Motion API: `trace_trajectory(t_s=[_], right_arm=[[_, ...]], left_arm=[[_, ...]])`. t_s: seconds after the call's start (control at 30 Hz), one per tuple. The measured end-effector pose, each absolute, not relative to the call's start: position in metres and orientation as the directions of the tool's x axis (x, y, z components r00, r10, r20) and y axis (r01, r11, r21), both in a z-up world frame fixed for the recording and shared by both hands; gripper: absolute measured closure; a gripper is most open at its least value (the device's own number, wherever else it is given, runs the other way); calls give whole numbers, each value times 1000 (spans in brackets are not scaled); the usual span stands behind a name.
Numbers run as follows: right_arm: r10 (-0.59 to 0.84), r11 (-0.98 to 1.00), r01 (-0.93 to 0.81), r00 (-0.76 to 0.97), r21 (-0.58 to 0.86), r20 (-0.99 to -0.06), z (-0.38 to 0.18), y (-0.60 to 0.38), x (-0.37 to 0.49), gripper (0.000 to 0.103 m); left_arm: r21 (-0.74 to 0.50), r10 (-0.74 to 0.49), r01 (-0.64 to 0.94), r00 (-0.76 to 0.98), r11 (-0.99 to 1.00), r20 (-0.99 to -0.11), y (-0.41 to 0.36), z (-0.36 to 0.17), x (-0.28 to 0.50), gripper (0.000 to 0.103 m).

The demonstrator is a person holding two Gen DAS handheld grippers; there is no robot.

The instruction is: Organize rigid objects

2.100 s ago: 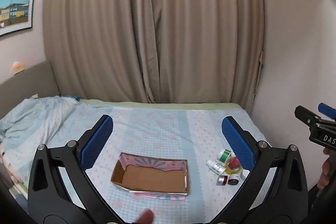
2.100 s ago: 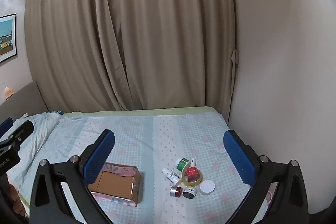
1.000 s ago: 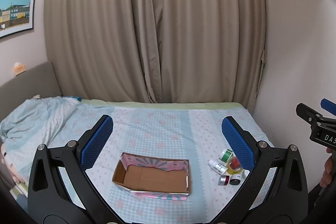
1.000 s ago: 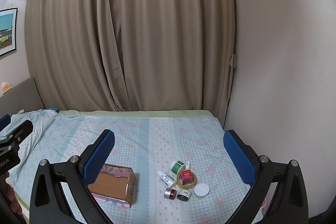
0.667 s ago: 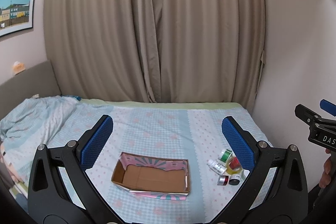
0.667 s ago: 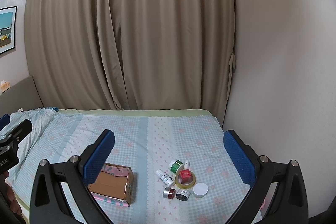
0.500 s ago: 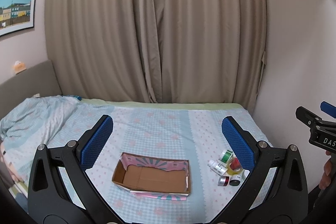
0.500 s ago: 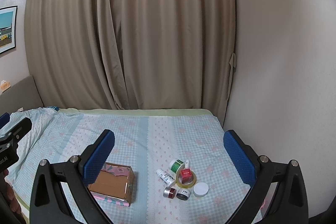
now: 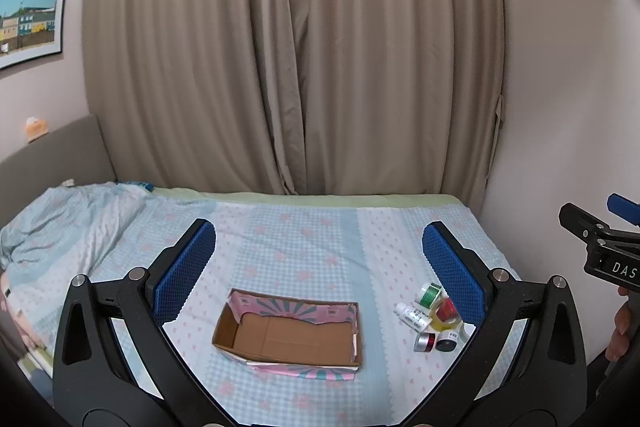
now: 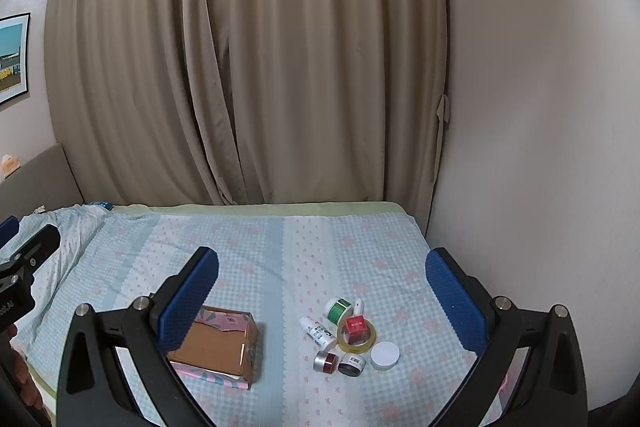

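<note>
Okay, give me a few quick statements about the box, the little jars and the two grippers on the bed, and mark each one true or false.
1. The cardboard box has nothing in it. True.
2. The red cube sits inside the tape ring. True.
3. The right gripper is clamped on a jar. False: its jaws are wide open and hold nothing.
4. The green-lidded jar is already in the box. False: it lies on the bedsheet with the other small items.
5. The left gripper is open. True.
</note>
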State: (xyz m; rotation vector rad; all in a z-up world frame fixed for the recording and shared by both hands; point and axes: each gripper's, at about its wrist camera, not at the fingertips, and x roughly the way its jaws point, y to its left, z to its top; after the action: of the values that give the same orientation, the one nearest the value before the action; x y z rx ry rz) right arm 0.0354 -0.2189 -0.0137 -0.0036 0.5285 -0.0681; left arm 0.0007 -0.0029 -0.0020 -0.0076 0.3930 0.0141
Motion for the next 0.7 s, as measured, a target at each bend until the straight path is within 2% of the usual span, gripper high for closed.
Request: trace_trajectory(t_s=[0.7], right_arm=[[-69, 998, 67, 863, -22, -500, -16, -220, 34, 0]], left_arm=[[-4, 8, -11, 923, 1000, -385, -2, -1, 1, 0]])
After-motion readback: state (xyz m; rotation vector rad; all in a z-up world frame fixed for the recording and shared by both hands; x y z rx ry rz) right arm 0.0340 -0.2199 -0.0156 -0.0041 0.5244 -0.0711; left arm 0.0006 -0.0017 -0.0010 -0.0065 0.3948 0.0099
